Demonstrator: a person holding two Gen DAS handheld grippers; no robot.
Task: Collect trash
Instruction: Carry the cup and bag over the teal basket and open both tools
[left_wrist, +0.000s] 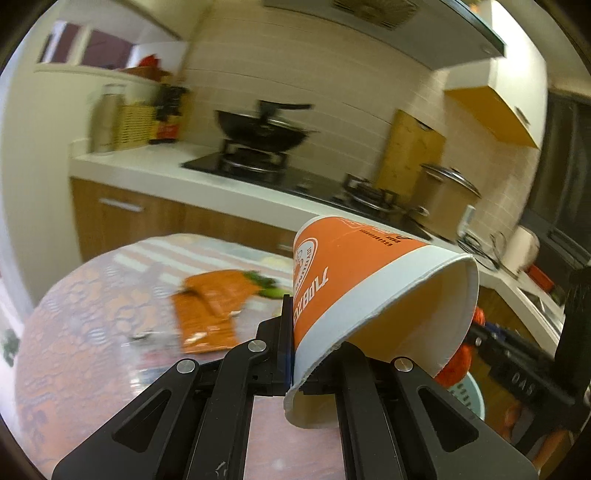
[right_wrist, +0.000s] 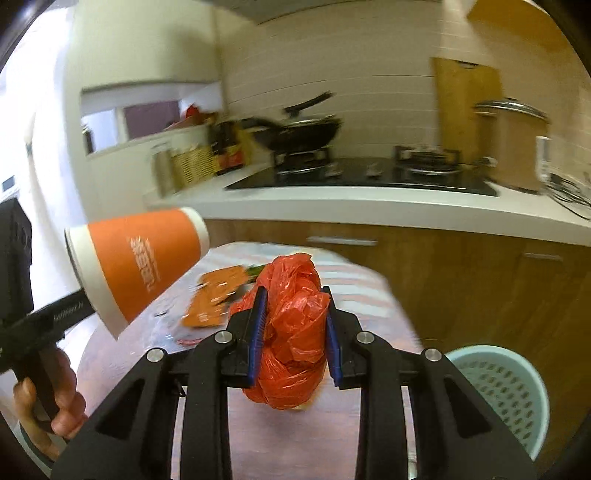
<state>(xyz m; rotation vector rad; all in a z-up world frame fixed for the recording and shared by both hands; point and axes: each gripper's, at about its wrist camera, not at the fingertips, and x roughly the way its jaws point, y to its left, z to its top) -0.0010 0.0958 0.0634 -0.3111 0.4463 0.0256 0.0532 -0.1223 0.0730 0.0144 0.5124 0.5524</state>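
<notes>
Kitchen table (right_wrist: 369, 291): right hand-held gripper (right_wrist: 295, 332) clamps crinkled red plastic bag (right_wrist: 295, 314).

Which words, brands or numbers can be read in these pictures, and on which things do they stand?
"0A5": white characters on the right gripper's black body, seen from the left wrist.
Paper cup: white brand print, sideways and blurred; unreadable in both views.
Orange packet on the table: print too blurred.
Left gripper: small lettering on its arm, unreadable.

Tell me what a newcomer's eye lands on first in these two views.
First, the orange paper cup, pinched by its rim in the left tongs and tipped sideways above the table. Next, the crumpled red plastic bag squeezed in the right tongs, with the pale blue basket low at right.
</notes>
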